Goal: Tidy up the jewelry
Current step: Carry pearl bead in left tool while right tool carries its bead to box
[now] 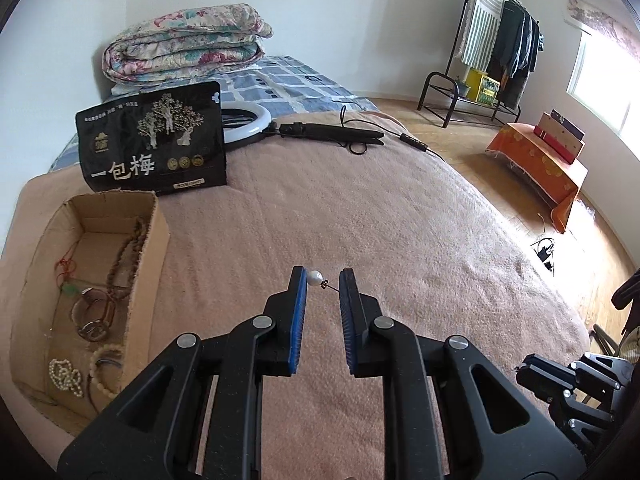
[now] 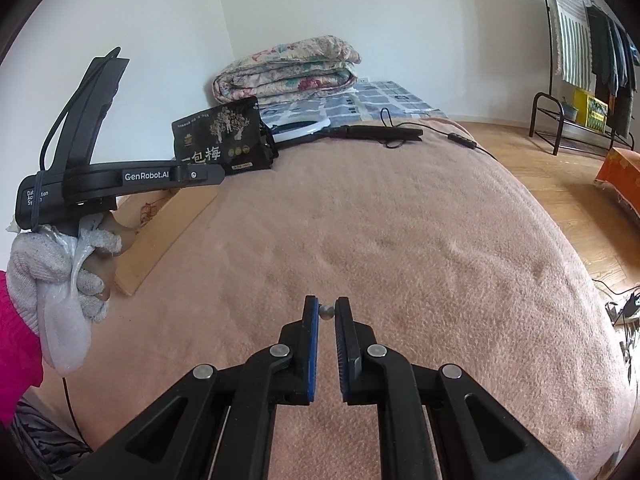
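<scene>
In the left wrist view my left gripper (image 1: 323, 278) is open, jaws apart, with a white pearl earring (image 1: 315, 278) on a thin pin lying between the tips against the left pad, on the pink blanket. A cardboard box (image 1: 150, 240) to the left holds several bead bracelets, necklaces and bangles (image 1: 94, 314). In the right wrist view my right gripper (image 2: 327, 310) has its jaws narrowly apart around a small grey bead earring (image 2: 327, 311) at the tips. The left gripper body (image 2: 120, 178) shows at the left, held by a gloved hand.
A black snack bag (image 1: 154, 142) stands behind the box. A ring light and its black stand (image 1: 320, 130) with cable lie further back. A folded quilt (image 1: 184, 40) sits at the bed head. A clothes rack (image 1: 496, 48) and an orange-covered bench (image 1: 540, 160) stand on the floor at the right.
</scene>
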